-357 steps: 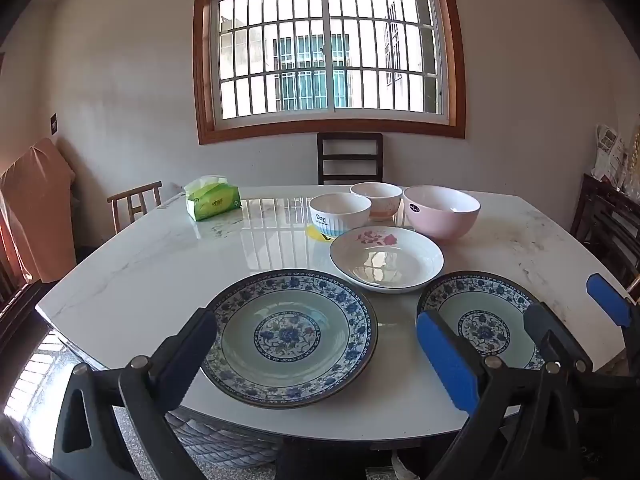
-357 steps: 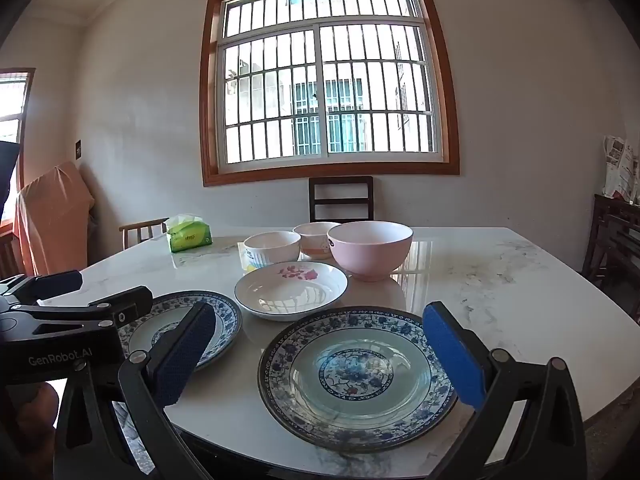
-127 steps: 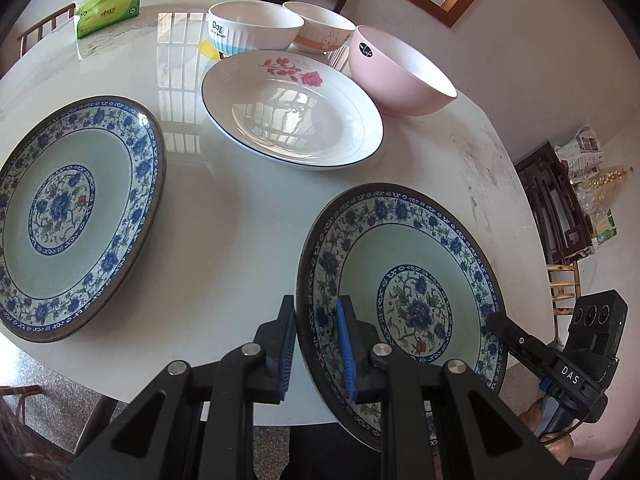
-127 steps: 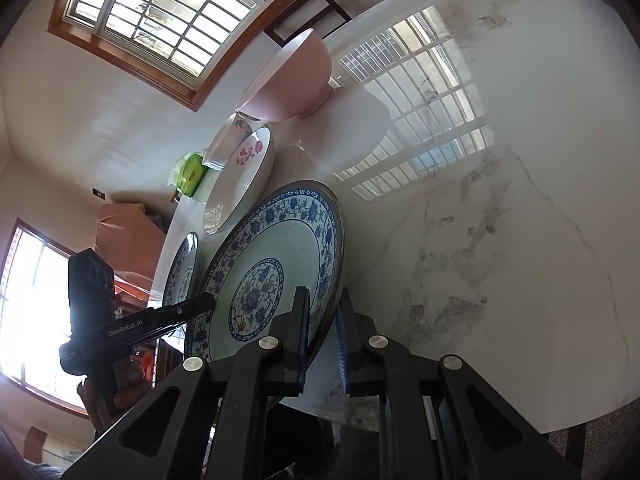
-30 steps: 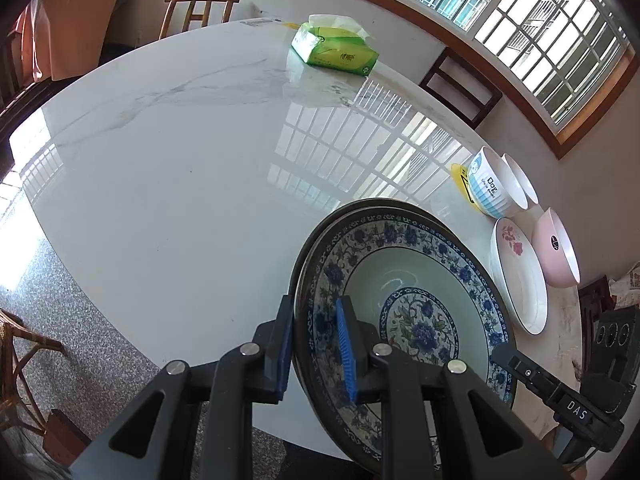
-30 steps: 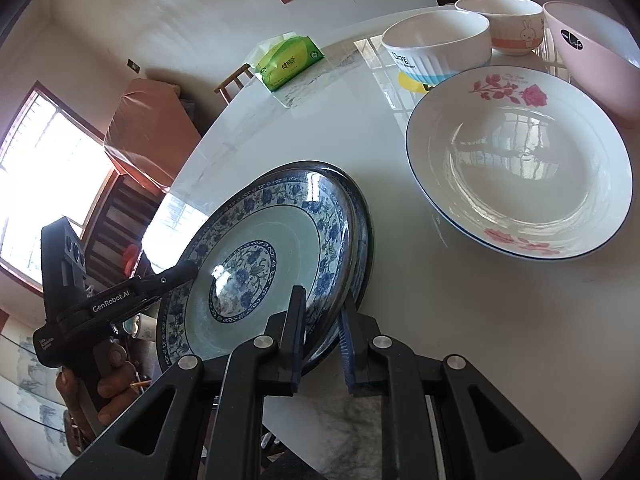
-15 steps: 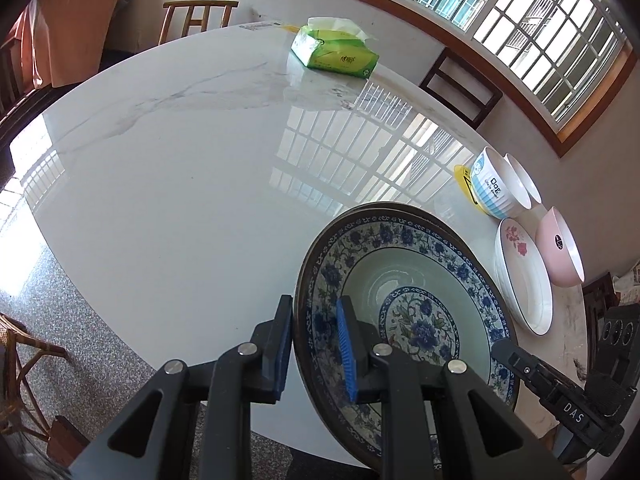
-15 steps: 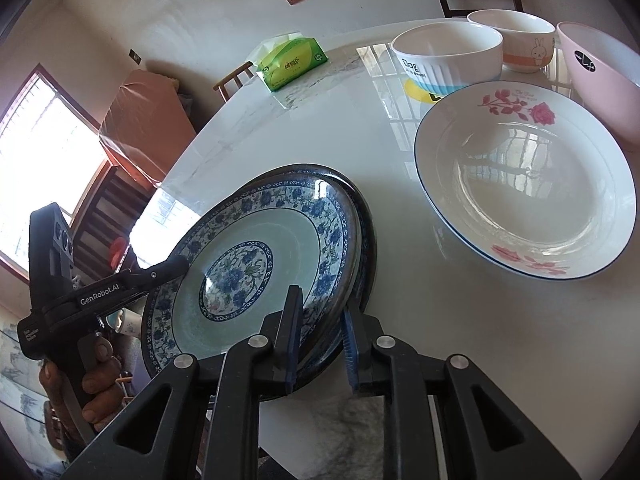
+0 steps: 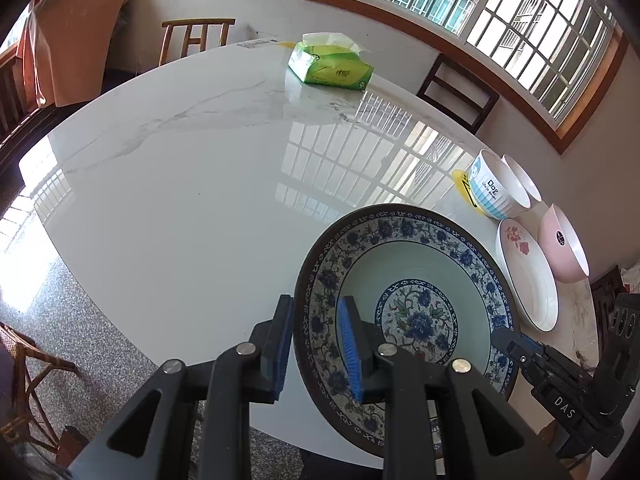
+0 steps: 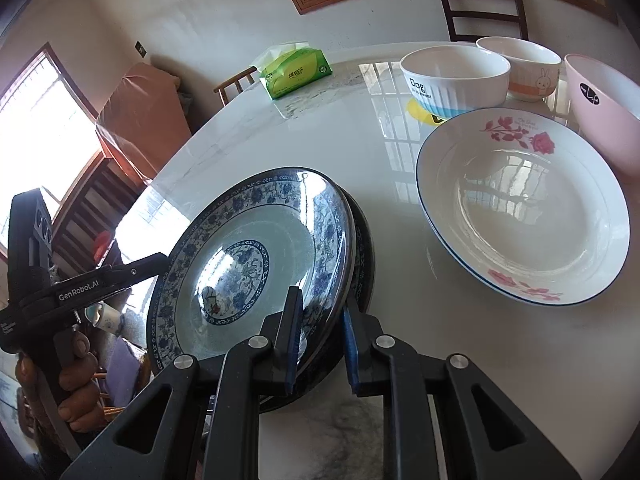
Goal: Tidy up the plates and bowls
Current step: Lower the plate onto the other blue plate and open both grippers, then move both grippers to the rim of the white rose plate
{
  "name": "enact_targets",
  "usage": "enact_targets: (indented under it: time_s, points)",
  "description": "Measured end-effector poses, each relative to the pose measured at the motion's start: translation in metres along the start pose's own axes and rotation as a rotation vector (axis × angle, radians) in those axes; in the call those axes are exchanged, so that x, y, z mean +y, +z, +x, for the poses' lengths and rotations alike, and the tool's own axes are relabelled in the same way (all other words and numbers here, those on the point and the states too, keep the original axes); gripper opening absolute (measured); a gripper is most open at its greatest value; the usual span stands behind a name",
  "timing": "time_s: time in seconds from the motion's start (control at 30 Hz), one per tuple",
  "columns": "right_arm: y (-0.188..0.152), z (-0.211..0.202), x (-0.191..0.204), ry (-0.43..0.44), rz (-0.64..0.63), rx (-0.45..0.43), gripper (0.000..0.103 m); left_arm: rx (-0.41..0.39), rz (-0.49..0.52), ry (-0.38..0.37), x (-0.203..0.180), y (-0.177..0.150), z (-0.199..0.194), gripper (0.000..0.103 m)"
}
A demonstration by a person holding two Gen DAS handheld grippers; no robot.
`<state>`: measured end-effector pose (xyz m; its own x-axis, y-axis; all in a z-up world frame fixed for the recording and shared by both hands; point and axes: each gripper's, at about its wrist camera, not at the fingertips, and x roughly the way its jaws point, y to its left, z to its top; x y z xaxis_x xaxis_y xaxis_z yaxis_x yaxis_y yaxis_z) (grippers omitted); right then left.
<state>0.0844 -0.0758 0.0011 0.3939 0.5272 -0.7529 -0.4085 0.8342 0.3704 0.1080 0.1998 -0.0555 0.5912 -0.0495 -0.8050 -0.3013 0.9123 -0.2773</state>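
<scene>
From the left wrist, the left gripper [image 9: 318, 346] straddles the rim of the round blue-flowered china plate [image 9: 404, 308] on the white marble table [image 9: 192, 184]; its jaws are opening, and the plate's near edge hides behind the fingers. From the right wrist, the right gripper [image 10: 320, 340] pinches that plate's rim, with a second matching blue plate [image 10: 366, 256] mostly hidden underneath.

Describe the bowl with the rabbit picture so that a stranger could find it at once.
Start at the white marble table and go to its far edge, near the dark chair. The rabbit bowl stands between a striped white bowl and a pink bowl. Only it has an orange band.
</scene>
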Motion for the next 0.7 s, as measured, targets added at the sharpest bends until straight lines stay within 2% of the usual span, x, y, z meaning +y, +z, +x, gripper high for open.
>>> enact_targets:
  time_s: [0.13, 0.23, 0.3, 0.37, 0.47, 0.53, 0.7]
  points:
    - [0.000, 0.002, 0.010, -0.060, -0.073, -0.028, 0.023, -0.007, 0.019, 0.011, -0.004, -0.004, -0.002, 0.024]
    - [-0.002, 0.003, 0.021, -0.115, -0.141, -0.050, 0.030, -0.008, 0.025, 0.015, -0.005, -0.006, -0.004, 0.025]
    - [-0.004, 0.004, 0.030, -0.196, -0.209, -0.071, 0.044, -0.006, 0.026, 0.013, -0.005, -0.007, -0.004, 0.025]
    - [-0.007, 0.004, 0.040, -0.270, -0.287, -0.107, 0.050, -0.002, 0.027, 0.014, -0.006, -0.007, -0.004, 0.025]
    - [-0.008, 0.003, 0.046, -0.304, -0.342, -0.130, 0.051, -0.002, 0.031, 0.000, -0.009, -0.007, -0.007, 0.025]
    - [-0.006, 0.000, 0.042, -0.292, -0.316, -0.145, 0.051, -0.007, 0.058, -0.012, -0.016, -0.008, -0.010, 0.025]
    - [-0.010, -0.030, 0.002, -0.139, -0.102, -0.191, 0.051, 0.004, 0.127, -0.086, -0.046, -0.007, -0.016, 0.026]
